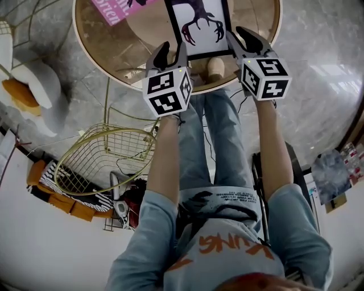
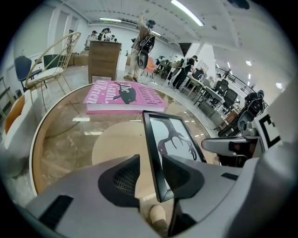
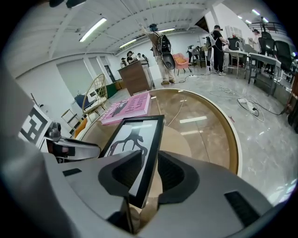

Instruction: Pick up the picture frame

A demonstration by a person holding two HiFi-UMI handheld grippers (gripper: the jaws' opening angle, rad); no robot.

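Note:
The picture frame (image 1: 199, 25), black-edged with a dark antler print on white, lies on the round glass table (image 1: 114, 51) at its near edge. My left gripper (image 1: 170, 52) straddles the frame's near left corner. In the left gripper view the black edge of the frame (image 2: 156, 153) runs between the jaws of the left gripper (image 2: 151, 174), with a gap to the left pad (image 2: 122, 179). My right gripper (image 1: 242, 37) straddles the near right corner. In the right gripper view the frame (image 3: 132, 137) has its right edge inside the open right gripper (image 3: 150, 174). Neither pair of pads presses on it.
A pink book (image 1: 116, 8) lies further back on the table, left of the frame. A gold wire chair (image 1: 108, 159) stands below left of the table, by the person's legs. A white chair with an orange cushion (image 1: 23, 85) is at far left.

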